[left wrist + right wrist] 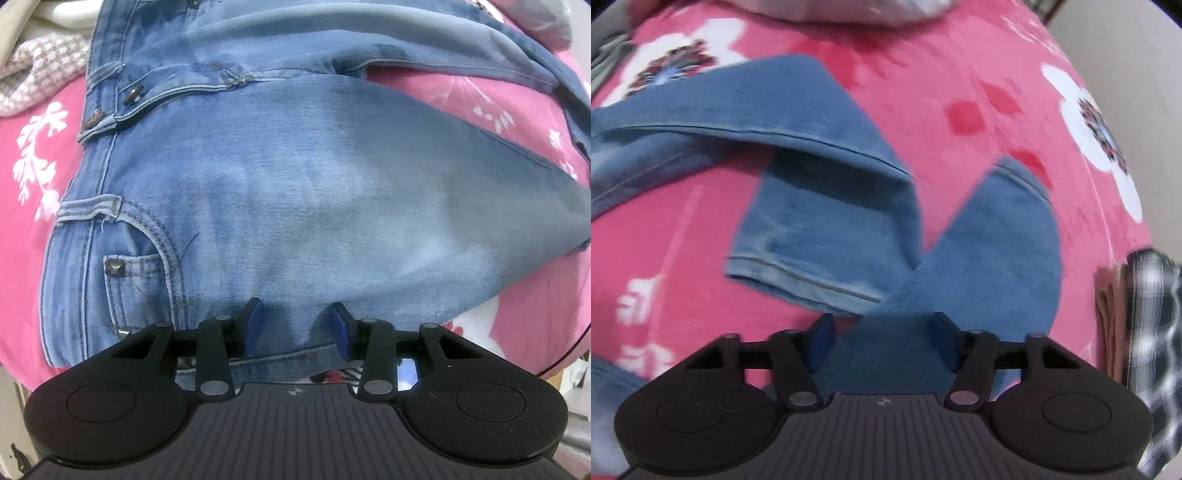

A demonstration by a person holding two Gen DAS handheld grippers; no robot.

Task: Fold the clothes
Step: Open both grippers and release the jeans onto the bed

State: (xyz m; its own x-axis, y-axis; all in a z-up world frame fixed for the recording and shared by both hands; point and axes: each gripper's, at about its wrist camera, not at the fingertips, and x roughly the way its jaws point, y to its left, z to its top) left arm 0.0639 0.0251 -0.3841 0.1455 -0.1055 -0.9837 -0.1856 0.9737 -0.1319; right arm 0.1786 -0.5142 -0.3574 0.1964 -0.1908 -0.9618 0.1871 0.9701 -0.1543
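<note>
Jeans spread flat on pink floral blanket.

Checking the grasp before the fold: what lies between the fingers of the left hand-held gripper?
In the left wrist view, the jeans fill the gap of the left hand-held gripper: denim near the waistband edge.

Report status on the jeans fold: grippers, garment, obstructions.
Left gripper and right gripper: denim between parted fingers, grip unclear. Jeans spread on pink blanket, legs crossed. Plaid cloth at edge.
</note>
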